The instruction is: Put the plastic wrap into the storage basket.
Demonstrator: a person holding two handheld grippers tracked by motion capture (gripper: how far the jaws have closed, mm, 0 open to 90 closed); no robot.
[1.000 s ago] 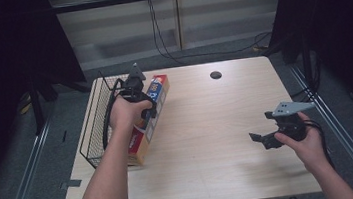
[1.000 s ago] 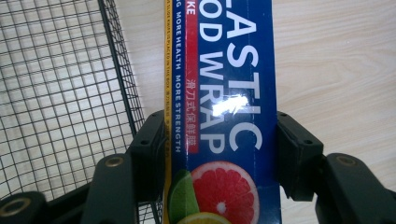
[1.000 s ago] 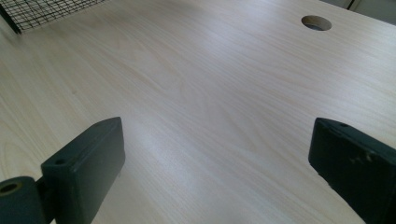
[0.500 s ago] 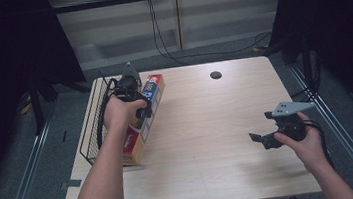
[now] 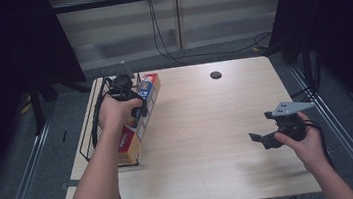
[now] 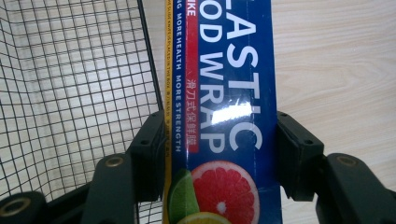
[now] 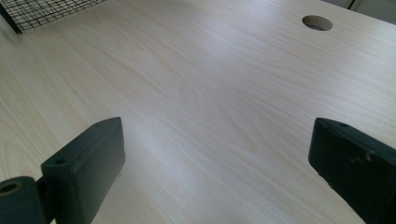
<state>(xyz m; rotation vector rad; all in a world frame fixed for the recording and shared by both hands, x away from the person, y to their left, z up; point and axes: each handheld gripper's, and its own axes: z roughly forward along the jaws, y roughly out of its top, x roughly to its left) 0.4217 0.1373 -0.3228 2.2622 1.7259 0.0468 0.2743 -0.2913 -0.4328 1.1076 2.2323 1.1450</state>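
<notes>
Pale wood surface (image 5: 203, 126) | left gripper (image 5: 132, 100) jaws clamped across plastic wrap box (image 6: 224, 93), long axis beside wire basket (image 5: 93, 134) | right gripper (image 5: 264, 139) jaws apart, well away

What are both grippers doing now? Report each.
Left gripper: shut on the plastic food wrap box.
Right gripper: open, holding nothing, above the table.
</notes>
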